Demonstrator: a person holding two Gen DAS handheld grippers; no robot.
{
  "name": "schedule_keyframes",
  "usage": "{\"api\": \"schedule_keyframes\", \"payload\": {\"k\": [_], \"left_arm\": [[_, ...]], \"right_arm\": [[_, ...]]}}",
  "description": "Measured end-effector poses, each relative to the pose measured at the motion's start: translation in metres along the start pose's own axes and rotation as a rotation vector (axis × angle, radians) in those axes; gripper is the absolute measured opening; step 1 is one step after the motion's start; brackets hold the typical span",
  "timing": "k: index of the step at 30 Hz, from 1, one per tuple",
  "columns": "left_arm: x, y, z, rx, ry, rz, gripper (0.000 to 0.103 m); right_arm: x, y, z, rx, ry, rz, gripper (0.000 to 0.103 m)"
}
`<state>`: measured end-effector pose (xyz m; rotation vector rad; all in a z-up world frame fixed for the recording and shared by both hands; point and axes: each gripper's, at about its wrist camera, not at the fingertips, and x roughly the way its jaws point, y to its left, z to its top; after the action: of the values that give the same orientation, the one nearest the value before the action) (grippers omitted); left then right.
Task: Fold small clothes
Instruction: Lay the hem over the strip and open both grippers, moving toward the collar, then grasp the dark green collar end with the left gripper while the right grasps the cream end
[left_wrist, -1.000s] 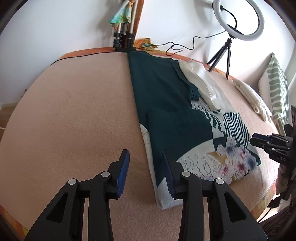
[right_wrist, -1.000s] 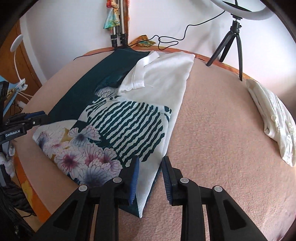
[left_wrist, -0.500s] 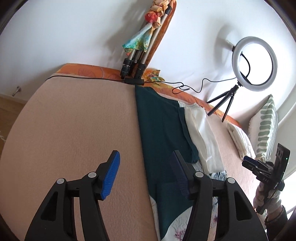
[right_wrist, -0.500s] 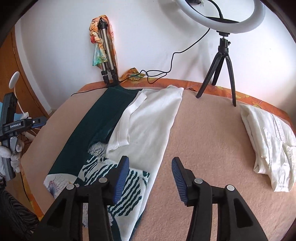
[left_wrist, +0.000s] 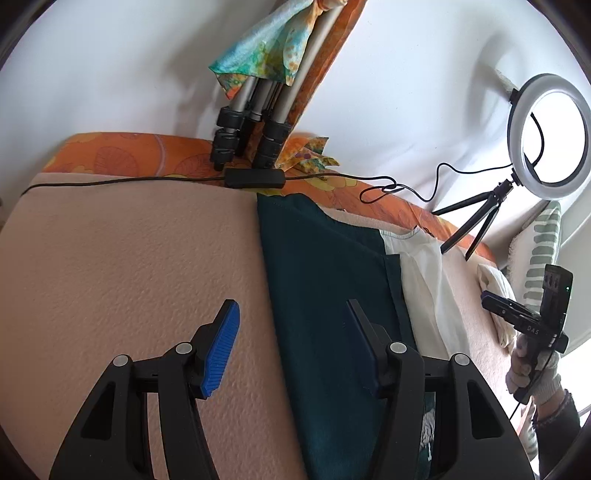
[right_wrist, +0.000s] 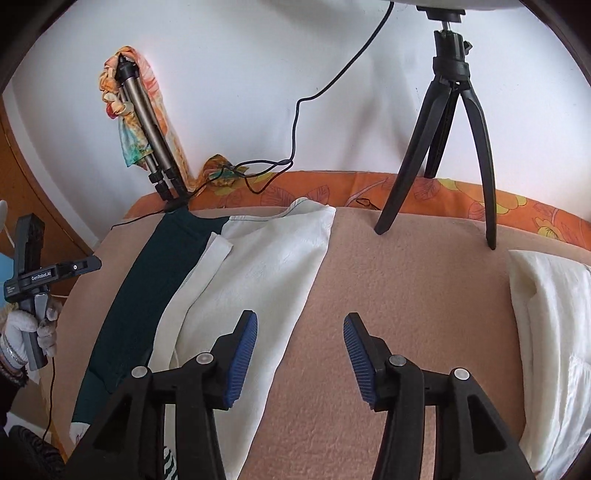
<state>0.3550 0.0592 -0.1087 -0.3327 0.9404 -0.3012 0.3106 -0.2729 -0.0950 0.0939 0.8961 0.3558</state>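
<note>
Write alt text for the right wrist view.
An open right hand-held gripper hovers over a peach blanket, straddling the edge of a white garment lying on dark green cloth; a black tripod stands behind.

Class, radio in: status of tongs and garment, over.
Left tongs open, right tongs open, both empty. Garment flat, ungripped. Tripod stands beyond.

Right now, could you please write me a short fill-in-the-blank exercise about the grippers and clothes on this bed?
1. Both the left gripper and the right gripper have their jaws ____.
2. The dark green garment lies partly under a ____ one.
3. The tripod near the right gripper stands on ____ legs.

Missing words: open; white; three
</note>
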Motion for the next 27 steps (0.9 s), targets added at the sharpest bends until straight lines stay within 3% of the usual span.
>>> {"api": "schedule_keyframes", "payload": {"k": [3,9,10,17,24,27], "left_arm": [[0.022,0.002,0.013,0.024,0.005,0.012,0.058],[0.059,0.008,0.028,0.043,0.025,0.062,0.058],[0.059,0.008,0.03,0.049,-0.009,0.062,0.058],[0.073,0.011,0.051,0.068,-0.036,0.071,0.059],[0.087,0.007,0.065,0.076,-0.04,0.048,0.058],[0.092,-0.002,0.065,0.125,-0.036,0.074,0.054]], "right_arm": [[0.027,-0.013,0.015,0.026,0.009,0.021,0.051],[0.077,-0.021,0.039,0.034,0.044,0.029,0.04],[0.084,-0.02,0.043,0.024,0.053,0.02,0.04],[0.102,-0.022,0.07,-0.043,0.033,-0.005,0.04],[0.113,-0.027,0.085,-0.005,0.026,0.058,0.04],[0.119,-0.022,0.088,-0.011,0.035,0.073,0.031]]}}
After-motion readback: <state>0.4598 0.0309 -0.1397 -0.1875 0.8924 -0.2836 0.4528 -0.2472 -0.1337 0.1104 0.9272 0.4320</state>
